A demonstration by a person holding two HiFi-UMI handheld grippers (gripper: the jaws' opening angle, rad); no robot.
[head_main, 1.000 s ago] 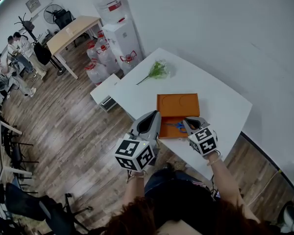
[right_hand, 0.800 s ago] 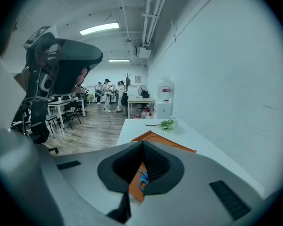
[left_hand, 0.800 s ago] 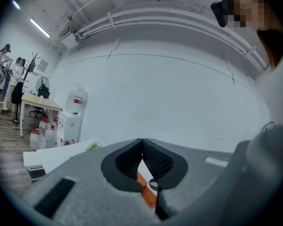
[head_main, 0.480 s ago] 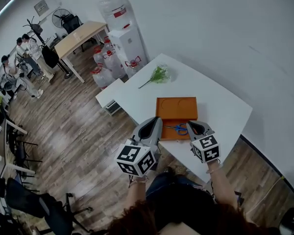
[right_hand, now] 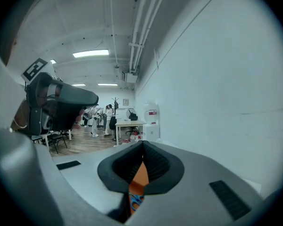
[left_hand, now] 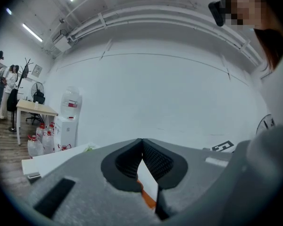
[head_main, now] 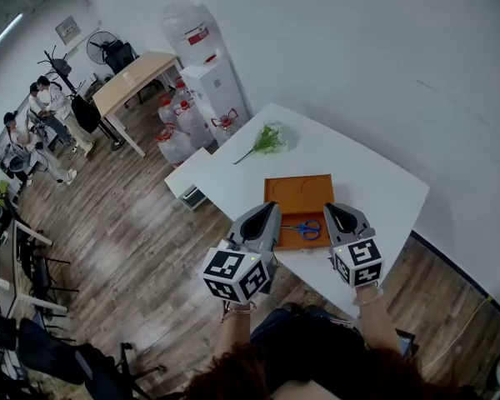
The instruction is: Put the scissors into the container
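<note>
Right gripper (head_main: pixel 332 212) drawn back toward the person since a second ago, jaws together and empty, left gripper (head_main: pixel 272 208) beside it, jaws likewise pressed together on nothing, scissors (head_main: pixel 304 229) lying in the near end of the orange tray (head_main: pixel 296 192), on a white table (head_main: pixel 375 182), green sprig (head_main: pixel 267 140) at its far edge

Left gripper (head_main: pixel 265 211) and right gripper (head_main: pixel 337 213) side by side, pointed forward, jaws of each together, empty.

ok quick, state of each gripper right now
left gripper: closed, holding nothing
right gripper: closed, holding nothing
</note>
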